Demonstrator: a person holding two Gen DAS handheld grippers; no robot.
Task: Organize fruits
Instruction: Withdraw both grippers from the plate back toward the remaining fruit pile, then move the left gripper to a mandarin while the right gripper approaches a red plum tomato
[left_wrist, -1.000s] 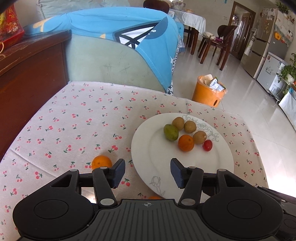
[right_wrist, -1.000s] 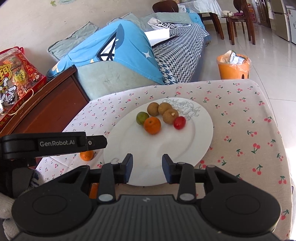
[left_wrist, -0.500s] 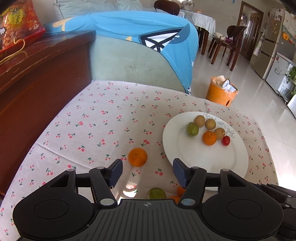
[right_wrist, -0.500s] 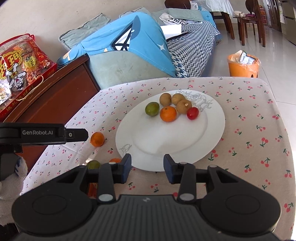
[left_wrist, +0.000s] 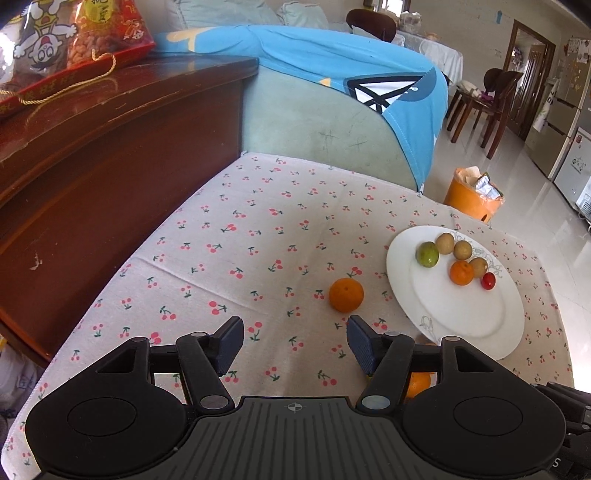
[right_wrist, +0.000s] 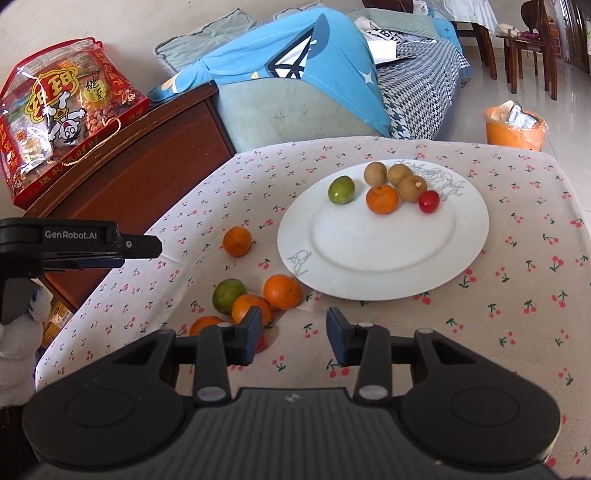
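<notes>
A white plate (right_wrist: 384, 254) (left_wrist: 461, 317) on the cherry-print cloth holds a green lime (right_wrist: 341, 189), an orange (right_wrist: 382, 199), three brown longans (right_wrist: 412, 188) and a cherry tomato (right_wrist: 429, 201). Loose on the cloth left of the plate lie a single orange (right_wrist: 237, 241) (left_wrist: 346, 294) and a cluster of oranges (right_wrist: 282, 291) with a green lime (right_wrist: 228, 291). My left gripper (left_wrist: 295, 345) is open and empty, just short of the single orange. My right gripper (right_wrist: 293, 334) is open and empty, near the cluster.
A dark wooden cabinet (left_wrist: 110, 155) with a red snack bag (right_wrist: 62, 122) flanks the table's left side. A sofa with a blue cloth (left_wrist: 332, 92) stands behind it. An orange bin (right_wrist: 515, 127) sits on the floor beyond the table's far edge.
Both grippers have pulled back and shifted left. The single orange now sits ahead of my left gripper, and the fruit cluster has come into the right wrist view.
</notes>
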